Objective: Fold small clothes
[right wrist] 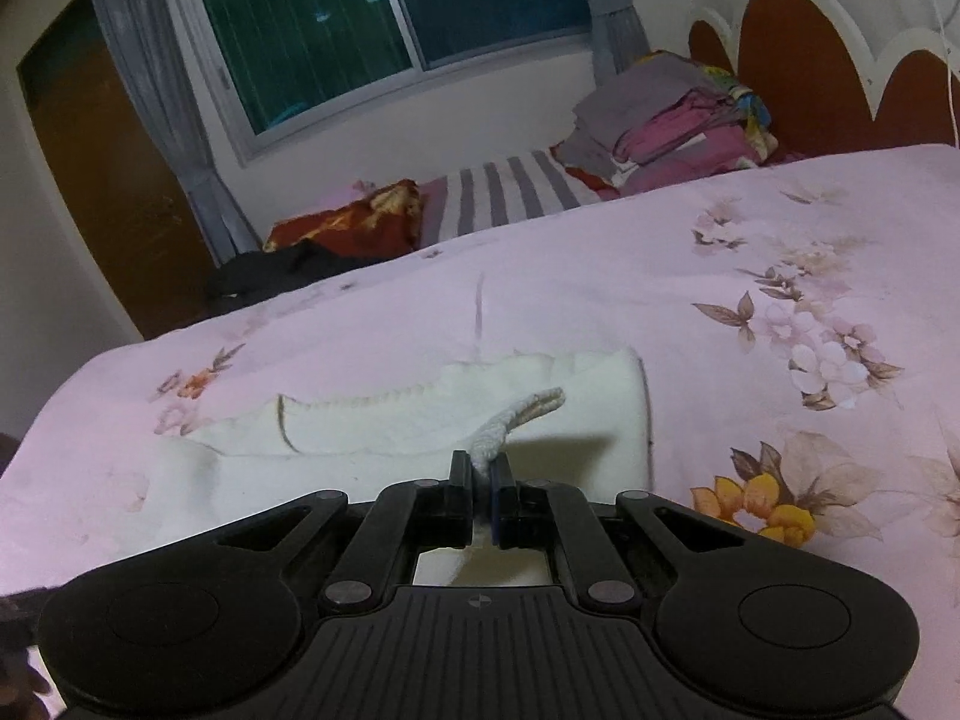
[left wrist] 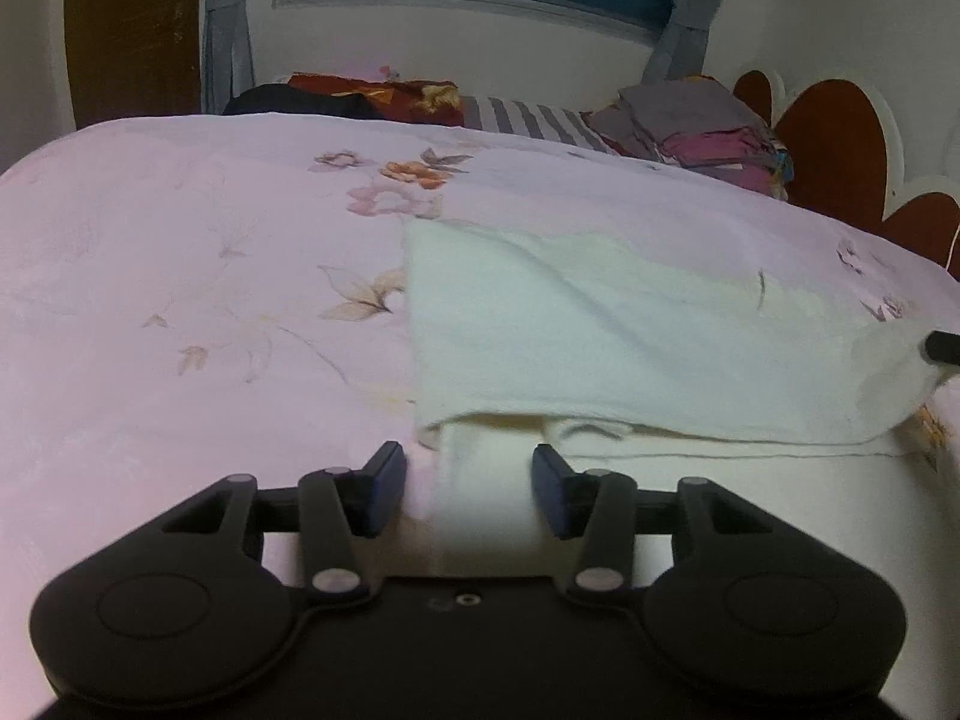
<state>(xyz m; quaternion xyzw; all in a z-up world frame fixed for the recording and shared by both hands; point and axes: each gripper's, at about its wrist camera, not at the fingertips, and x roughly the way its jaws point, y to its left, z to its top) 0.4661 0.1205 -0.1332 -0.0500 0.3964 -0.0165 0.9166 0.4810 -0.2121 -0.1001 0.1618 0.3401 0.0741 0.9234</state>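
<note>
While left fingers (left wrist: 468, 489) gape, right fingers (right wrist: 482, 483) pinch the white garment (right wrist: 420, 420).

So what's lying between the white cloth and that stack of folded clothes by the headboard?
Only bare floral pink bedsheet separates the white cloth from the stack, in the right wrist view.

Our left gripper (left wrist: 468, 489) is matte black plastic: two rounded lobes at the base, each with a shallow circular recess, and angled link arms joined by silver round-headed pins. Its fingers (left wrist: 384, 489) end in dark blue pads. A small screw hole sits at the centre of its flat base plate. Our right gripper (right wrist: 480, 495) has the same black build, with the same silver pins and triangular cut-outs in the outer arms. Its centre plate is ribbed with fine parallel grooves and carries a small round crosshair mark. Blue edges show on its pads (right wrist: 495, 501).
</note>
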